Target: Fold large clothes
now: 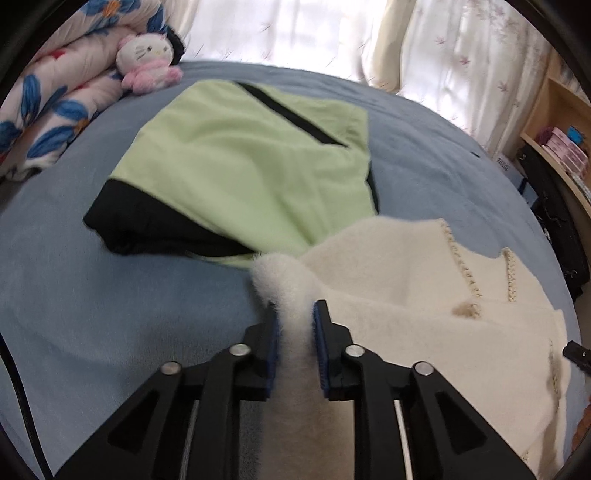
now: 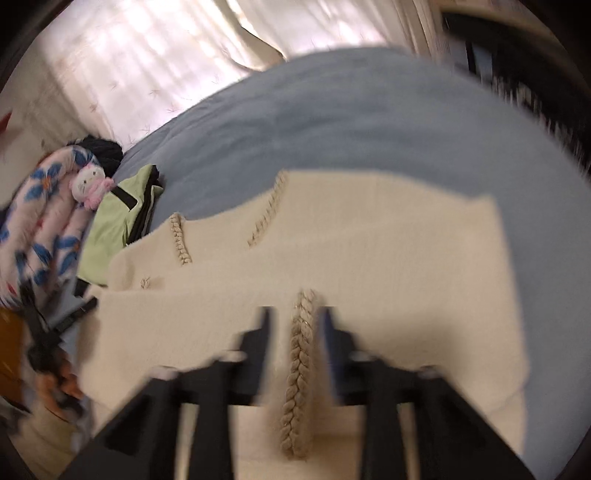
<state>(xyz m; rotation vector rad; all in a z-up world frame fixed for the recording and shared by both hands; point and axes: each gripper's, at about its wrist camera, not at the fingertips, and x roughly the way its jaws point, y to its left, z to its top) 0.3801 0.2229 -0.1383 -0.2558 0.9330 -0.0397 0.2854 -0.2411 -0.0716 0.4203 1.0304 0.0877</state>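
Note:
A cream fuzzy garment (image 1: 424, 306) with braided tan trim lies on the blue bed (image 1: 110, 295). My left gripper (image 1: 295, 314) is shut on a raised fold of its edge, held just above the bed. In the right wrist view, which is blurred, the same cream garment (image 2: 369, 251) spreads over the blue bed (image 2: 369, 122). My right gripper (image 2: 297, 314) is shut on its braided trim (image 2: 301, 362). The other gripper and the hand holding it (image 2: 55, 354) show at the left edge.
A folded green and black garment (image 1: 240, 166) lies just beyond the cream one; it also shows in the right wrist view (image 2: 118, 218). A plush cat toy (image 1: 147, 59) and a flowered quilt (image 1: 48, 110) sit at the bed's far left. Shelves (image 1: 561, 147) stand right; curtains (image 1: 295, 33) behind.

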